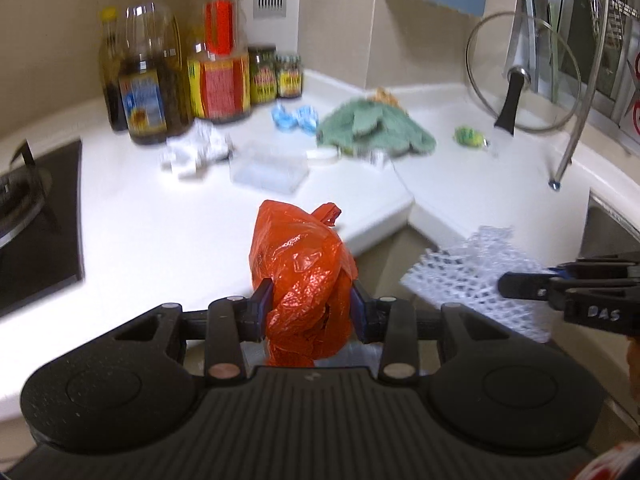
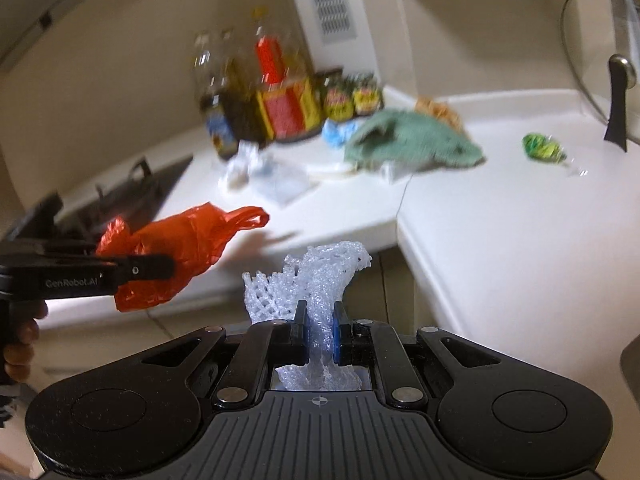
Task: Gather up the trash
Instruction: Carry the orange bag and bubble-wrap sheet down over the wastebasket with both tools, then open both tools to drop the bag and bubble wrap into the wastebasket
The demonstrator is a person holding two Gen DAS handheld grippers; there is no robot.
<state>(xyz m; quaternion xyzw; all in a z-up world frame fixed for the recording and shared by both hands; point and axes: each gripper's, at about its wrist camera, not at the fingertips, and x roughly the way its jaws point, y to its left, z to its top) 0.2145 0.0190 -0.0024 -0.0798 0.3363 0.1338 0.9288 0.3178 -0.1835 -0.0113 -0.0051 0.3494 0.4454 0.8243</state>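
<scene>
My left gripper is shut on a crumpled orange plastic bag, held in the air over the front edge of the white counter. In the right wrist view the same orange bag hangs at the left in the left gripper. My right gripper is shut on a white foam net sleeve; in the left wrist view that sleeve shows at the right with the right gripper. More litter lies on the counter: crumpled white paper, a blue wrapper, a green wrapper.
Oil and sauce bottles and jars stand at the back. A clear plastic box and a green cloth lie mid-counter. A glass pot lid leans at the right, a stove at the left, a sink at the far right.
</scene>
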